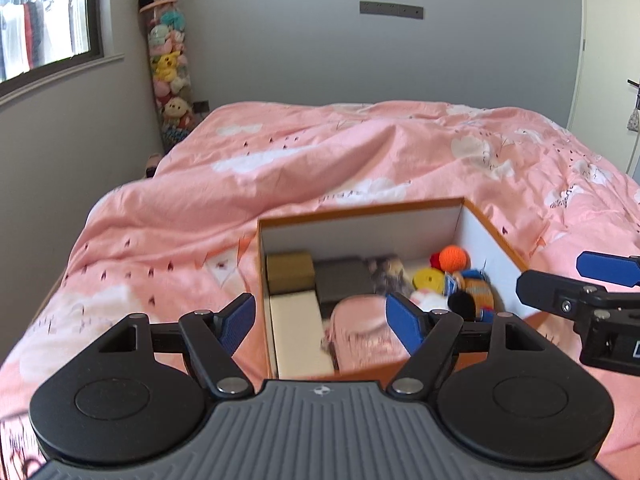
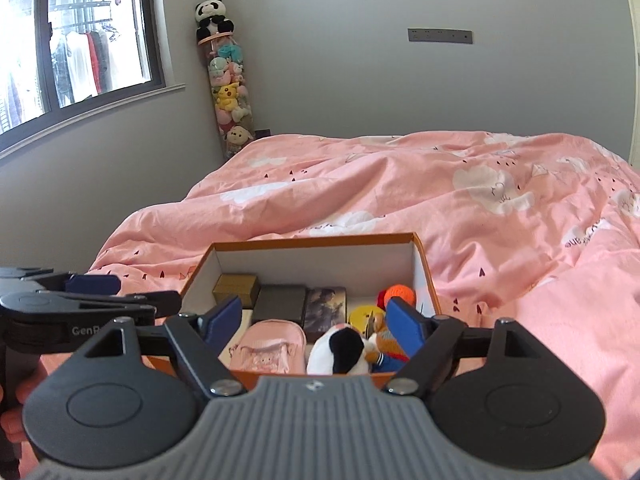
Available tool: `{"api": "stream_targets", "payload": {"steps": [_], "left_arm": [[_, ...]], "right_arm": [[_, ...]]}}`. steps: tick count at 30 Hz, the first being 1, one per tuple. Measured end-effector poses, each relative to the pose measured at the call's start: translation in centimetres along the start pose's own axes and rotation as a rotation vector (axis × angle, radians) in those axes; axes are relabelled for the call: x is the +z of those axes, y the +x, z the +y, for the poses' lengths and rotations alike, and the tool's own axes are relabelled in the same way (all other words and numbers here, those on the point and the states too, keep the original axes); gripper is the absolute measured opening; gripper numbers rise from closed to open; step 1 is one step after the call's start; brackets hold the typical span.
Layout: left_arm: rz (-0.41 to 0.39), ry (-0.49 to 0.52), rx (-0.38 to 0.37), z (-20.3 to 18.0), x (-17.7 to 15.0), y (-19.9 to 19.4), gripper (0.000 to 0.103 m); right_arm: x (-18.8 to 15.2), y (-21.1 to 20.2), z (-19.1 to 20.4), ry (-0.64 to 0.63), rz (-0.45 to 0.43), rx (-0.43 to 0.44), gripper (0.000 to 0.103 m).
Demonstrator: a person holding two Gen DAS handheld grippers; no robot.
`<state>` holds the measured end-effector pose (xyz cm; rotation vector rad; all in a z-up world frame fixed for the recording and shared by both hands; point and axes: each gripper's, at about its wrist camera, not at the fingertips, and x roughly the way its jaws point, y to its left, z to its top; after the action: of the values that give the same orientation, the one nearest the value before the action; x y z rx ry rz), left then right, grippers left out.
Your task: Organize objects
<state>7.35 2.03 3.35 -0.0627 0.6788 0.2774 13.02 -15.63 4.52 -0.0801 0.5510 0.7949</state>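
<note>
Right wrist view: box [image 2: 316,242] on bed [image 2: 500,240], flat items left, toys right, sorted by type; right hand-held gripper [image 2: 310,322] and left hand-held gripper [image 1: 320,322] both spread, empty

Box [image 2: 424,276] floor is packed with items; only its upper interior is free.

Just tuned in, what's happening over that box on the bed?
A person holds the left hand-held gripper and the right hand-held gripper over an open orange cardboard box on the pink quilt. Both are open and empty. Inside lie a small pink backpack, a black-and-white plush toy and an orange crocheted ball.
</note>
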Motion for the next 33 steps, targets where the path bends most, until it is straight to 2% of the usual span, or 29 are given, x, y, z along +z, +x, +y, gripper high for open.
{"api": "stream_targets", "payload": {"steps": [5,11,17,23,28,33], "left_arm": [[0.03,-0.024,0.003,0.0,-2.1,-0.4,0.087],[0.054,-0.048,0.007,0.4,-3.9,-0.2,0.087],[0.008,-0.027,0.027,0.1,-5.0,-0.2,0.087],[-0.03,-0.037,0.01,-0.1,-5.3,0.1,0.087],[-0.031,-0.03,0.007,-0.4,-5.4,0.4,0.088],[-0.024,-0.031,0.01,-0.4,-5.6,0.6,0.09]], "right_arm": [[-1.8,-0.1,0.4,0.029,0.031,0.014,0.082],[-3.8,0.6,1.2,-0.022,0.051,-0.033,0.085],[-4.8,1.2,1.3,-0.016,0.072,-0.033,0.085],[-5.4,1.5,0.6,0.024,0.068,-0.047,0.089],[-5.8,2.2,0.2,0.037,0.087,-0.055,0.09],[-5.9,2.5,0.1,0.042,0.089,-0.044,0.096]]}}
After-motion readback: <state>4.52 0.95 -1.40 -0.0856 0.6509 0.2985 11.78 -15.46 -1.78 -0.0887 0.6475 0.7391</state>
